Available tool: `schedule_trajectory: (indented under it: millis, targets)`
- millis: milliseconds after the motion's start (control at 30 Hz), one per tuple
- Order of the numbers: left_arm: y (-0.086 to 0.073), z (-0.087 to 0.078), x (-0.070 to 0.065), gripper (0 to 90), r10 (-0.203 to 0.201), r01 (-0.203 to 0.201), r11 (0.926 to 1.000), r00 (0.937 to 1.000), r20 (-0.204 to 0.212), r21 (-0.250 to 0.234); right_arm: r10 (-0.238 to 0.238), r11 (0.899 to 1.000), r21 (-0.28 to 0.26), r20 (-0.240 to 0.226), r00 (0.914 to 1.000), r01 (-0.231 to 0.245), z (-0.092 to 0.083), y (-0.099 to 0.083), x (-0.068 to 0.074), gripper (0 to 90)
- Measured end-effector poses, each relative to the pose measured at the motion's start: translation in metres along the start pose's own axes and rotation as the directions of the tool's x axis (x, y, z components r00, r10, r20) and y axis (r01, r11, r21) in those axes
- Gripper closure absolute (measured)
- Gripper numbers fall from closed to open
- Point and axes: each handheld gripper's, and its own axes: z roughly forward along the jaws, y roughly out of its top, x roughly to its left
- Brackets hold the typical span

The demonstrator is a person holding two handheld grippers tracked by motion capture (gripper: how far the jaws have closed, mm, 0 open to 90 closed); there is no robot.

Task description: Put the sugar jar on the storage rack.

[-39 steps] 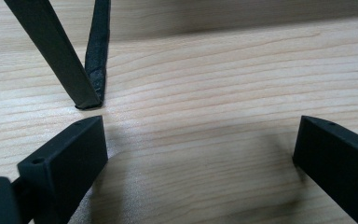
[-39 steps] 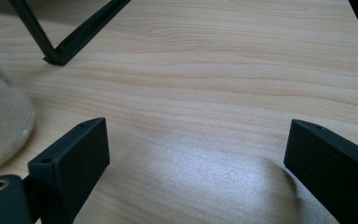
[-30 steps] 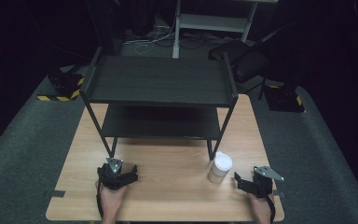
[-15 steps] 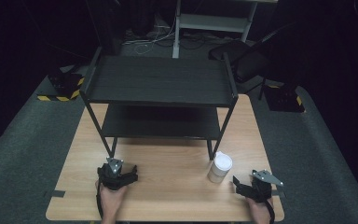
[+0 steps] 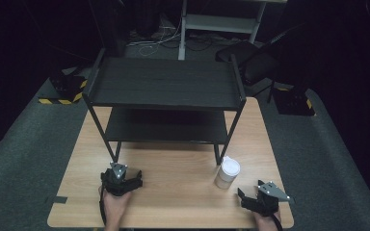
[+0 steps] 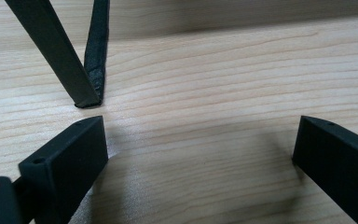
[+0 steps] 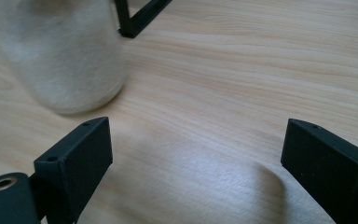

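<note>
My left gripper (image 5: 121,180) sits at the near-left edge of the surface (image 5: 173,192), fingers (image 6: 70,161) spread wide apart w/ nothing between them but bare wood. My right gripper (image 5: 261,197) sits at the near-right corner, fingers (image 7: 77,161) also wide apart, nothing held.

Jar (image 5: 227,172): qty 1, white, frosted-looking wall, white lid on top. Stands upright, long axis vertical, lid facing up. Located just ahead and to the left of my right gripper, apart from it; in the right gripper view it stands beyond the left-hand finger, not between the two.

Just behind the jar: front-right leg (image 5: 230,132) of the rack (image 5: 166,84), near but apart. Rack: qty 1, black, 2 shelves, both bare as far as visible. Front-left leg foot (image 6: 86,100) rests on the wood just ahead of my left fingers.

Open room: broad bare strip of wood between the two grippers, in front of the rack. Near edge lies directly under both hands; right edge close beside my right gripper.

Beyond the surface: grey floor, dark background, detail unclear.
</note>
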Motion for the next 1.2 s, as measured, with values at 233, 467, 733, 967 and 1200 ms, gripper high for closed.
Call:
schedule_trajectory:
  millis: [233, 467, 733, 967, 1200]
  targets:
    - [0.0, 0.0, 0.0, 3.2, 0.004, -0.004, 1.0, 1.0, -0.001, 0.001, -0.02, 1.0, -0.017, -0.033, 0.9993, 0.02, -0.006, -0.005, 0.002, 7.8]
    - [0.001, 0.001, 0.0, 3.0, 0.007, -0.007, 1.0, 1.0, 0.001, 0.002, -0.021, 0.999, -0.039, -0.093, 0.9954, 0.018, -0.01, -0.01, -0.005, 6.5]
    - [0.0, 0.001, 0.0, 3.0, 0.006, -0.006, 1.0, 1.0, 0.001, 0.002, -0.042, 0.998, -0.042, -0.114, 0.9926, 0.038, -0.012, -0.011, -0.001, 6.3]
    - [0.0, 0.001, 0.0, 3.0, 0.007, -0.007, 1.0, 1.0, 0.002, 0.001, -0.05, 0.997, -0.057, -0.137, 0.9894, 0.043, -0.013, -0.013, 0.002, 5.6]
    - [0.0, 0.001, 0.0, 3.0, 0.007, -0.007, 1.0, 1.0, 0.002, 0.001, -0.049, 0.997, -0.067, -0.146, 0.988, 0.04, -0.014, -0.013, 0.008, 5.0]
